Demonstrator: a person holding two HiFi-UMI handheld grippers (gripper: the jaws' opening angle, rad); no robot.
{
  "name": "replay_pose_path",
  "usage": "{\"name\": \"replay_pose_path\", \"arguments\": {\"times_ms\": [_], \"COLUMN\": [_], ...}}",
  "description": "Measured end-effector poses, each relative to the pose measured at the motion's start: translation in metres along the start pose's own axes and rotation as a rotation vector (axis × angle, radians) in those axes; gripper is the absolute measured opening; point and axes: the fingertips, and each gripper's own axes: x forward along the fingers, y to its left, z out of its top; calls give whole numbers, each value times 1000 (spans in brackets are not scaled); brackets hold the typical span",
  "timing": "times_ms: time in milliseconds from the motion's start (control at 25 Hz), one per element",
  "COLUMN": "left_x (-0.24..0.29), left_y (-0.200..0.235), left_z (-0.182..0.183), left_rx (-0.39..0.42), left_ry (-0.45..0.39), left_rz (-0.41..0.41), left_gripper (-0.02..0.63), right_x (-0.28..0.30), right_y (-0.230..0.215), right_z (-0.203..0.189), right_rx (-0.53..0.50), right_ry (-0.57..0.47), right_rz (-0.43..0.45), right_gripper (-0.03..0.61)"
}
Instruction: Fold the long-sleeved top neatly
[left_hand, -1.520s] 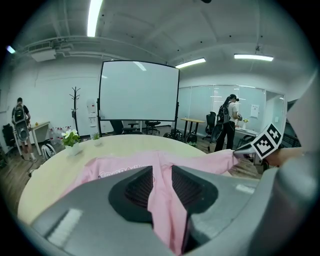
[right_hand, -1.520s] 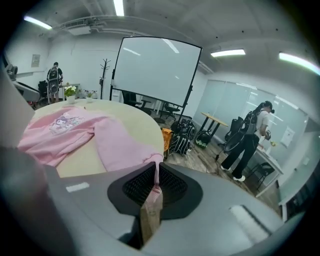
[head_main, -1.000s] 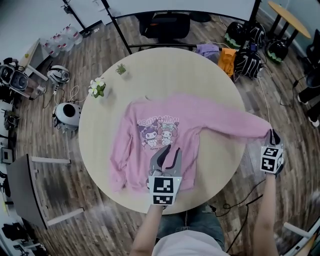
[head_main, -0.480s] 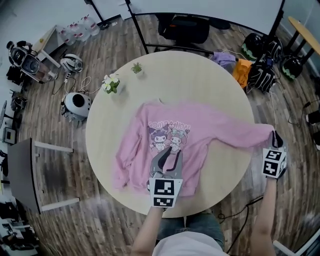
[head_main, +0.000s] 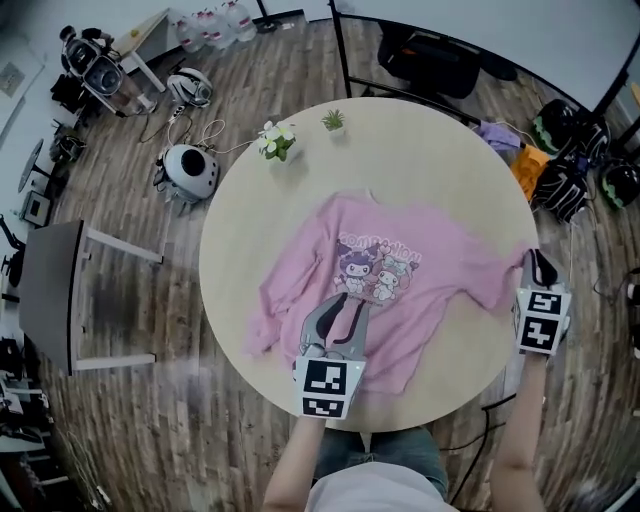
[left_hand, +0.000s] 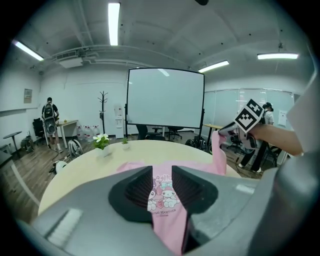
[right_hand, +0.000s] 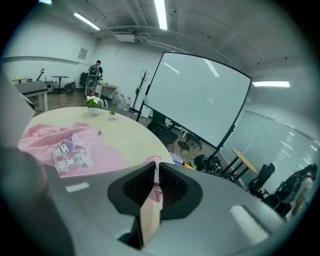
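Note:
A pink long-sleeved top (head_main: 400, 290) with a cartoon print lies front up on the round table (head_main: 440, 170). My right gripper (head_main: 535, 258) is at the table's right edge, shut on the cuff of the right-hand sleeve (head_main: 490, 270). In the right gripper view the pink cuff is pinched between the jaws of the right gripper (right_hand: 156, 170), and a strip hangs below. My left gripper (head_main: 338, 302) lies over the top's lower front, just below the print, its jaws apart. Through that gap of the left gripper (left_hand: 162, 172) the top's print (left_hand: 162, 192) shows. The other sleeve lies along the body's left side.
A flower pot (head_main: 277, 140) and a small plant (head_main: 333, 121) stand at the table's far left rim. On the floor are bags (head_main: 565, 180) at the right and a white round device (head_main: 190, 170) at the left. A grey desk (head_main: 55, 300) stands further left.
My right gripper has carried the cuff inward, from beyond the table's edge to just at it, and the sleeve has gone slack. The left gripper has shifted a little over the top.

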Motion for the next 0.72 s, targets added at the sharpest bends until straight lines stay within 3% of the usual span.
{"name": "replay_pose_path", "arguments": {"times_ms": [320, 720], "left_x": [-16, -15], "left_y": [43, 91], "left_z": [-4, -11], "left_rx": [-32, -30], "left_ry": [-19, -7], "left_rz": [50, -55], "left_gripper": [118, 119], "right_x": [15, 29], "right_y": [88, 176], "right_z": [60, 99], "right_rx": [-67, -95], "right_ry": [-38, -5], "right_rz": [153, 221], "right_gripper": [51, 51]}}
